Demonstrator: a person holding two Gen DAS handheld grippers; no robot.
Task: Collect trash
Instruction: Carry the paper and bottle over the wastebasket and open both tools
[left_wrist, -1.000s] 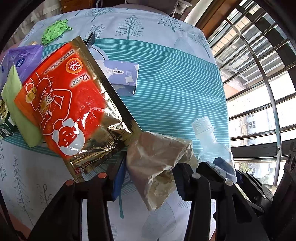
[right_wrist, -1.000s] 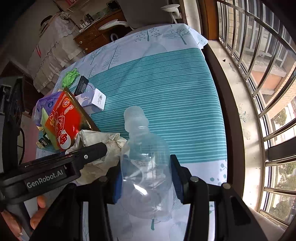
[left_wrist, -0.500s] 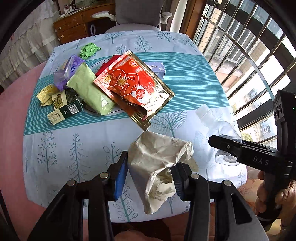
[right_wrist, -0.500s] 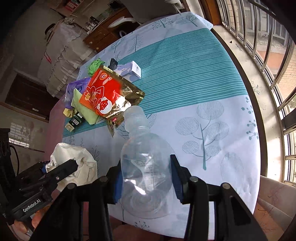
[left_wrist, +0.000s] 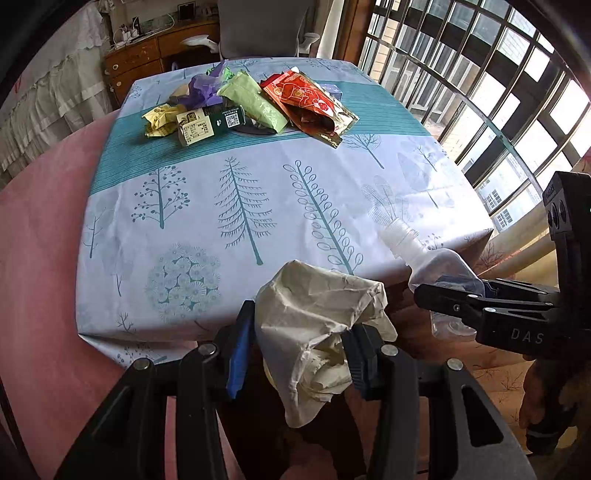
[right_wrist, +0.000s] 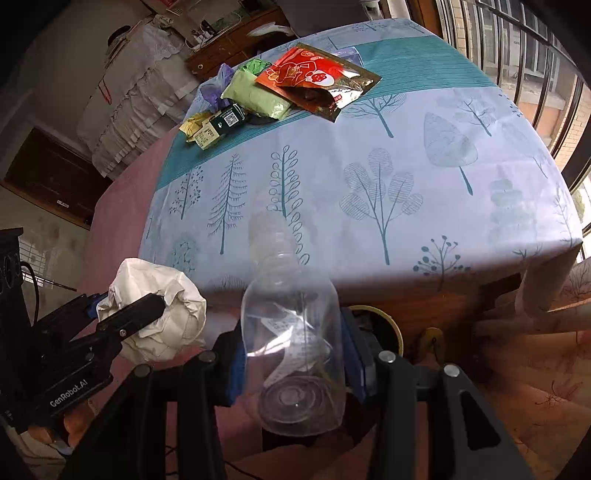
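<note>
My left gripper (left_wrist: 299, 350) is shut on a crumpled beige paper bag (left_wrist: 314, 317), held off the near edge of the table; it also shows in the right wrist view (right_wrist: 159, 314). My right gripper (right_wrist: 291, 354) is shut on a clear empty plastic bottle (right_wrist: 291, 332), also off the table's near edge; the bottle shows at the right of the left wrist view (left_wrist: 436, 273). More trash lies in a pile at the far side of the table: a red and gold foil pouch (left_wrist: 310, 99), a green packet (left_wrist: 255, 99), a purple wrapper (left_wrist: 201, 92), small boxes (left_wrist: 207, 123).
The table carries a tree-print cloth (left_wrist: 240, 206). A pink surface (left_wrist: 37, 229) lies to its left. Window bars (left_wrist: 498, 92) run along the right. A chair (left_wrist: 262, 26) and a wooden cabinet (left_wrist: 147, 59) stand behind. A round yellow-rimmed container (right_wrist: 384, 325) sits below the table edge.
Both grippers have pulled back and down from the table with the paper bag and the bottle in them. The trash pile now lies far away.
</note>
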